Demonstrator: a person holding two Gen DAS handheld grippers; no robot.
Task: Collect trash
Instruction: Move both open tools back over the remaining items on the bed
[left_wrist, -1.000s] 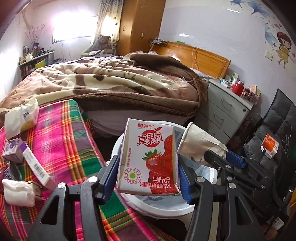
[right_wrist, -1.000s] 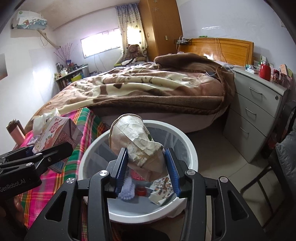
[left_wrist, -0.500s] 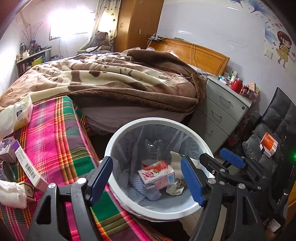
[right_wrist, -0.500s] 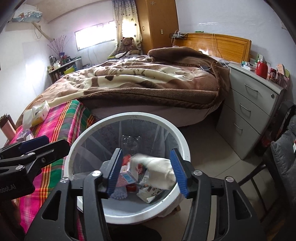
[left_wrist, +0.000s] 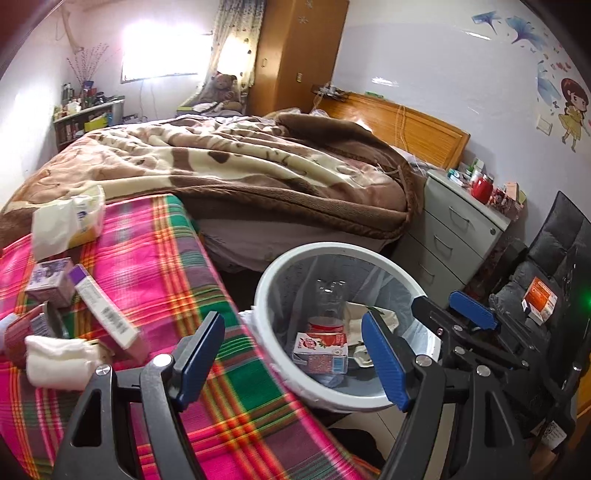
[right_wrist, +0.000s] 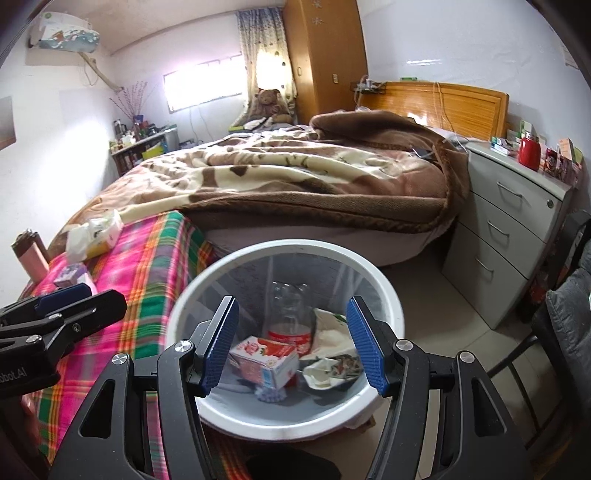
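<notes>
A white trash bin stands on the floor beside the plaid-covered table. Inside it lie the strawberry milk carton, a plastic bottle and the crumpled paper cup. My left gripper is open and empty over the bin's near left rim. My right gripper is open and empty above the bin. On the table lie a purple carton, a long purple-tipped box, a white tissue wad and a tissue pack.
A bed with a brown blanket lies behind the table and bin. A grey drawer unit stands right of the bed. A black chair holding an orange box is at the right. A pink bottle stands at the table's far left.
Both grippers opened and dropped their loads: the milk carton and the paper cup fell into the bin and now lie at its bottom. The left gripper drifted left toward the table.
</notes>
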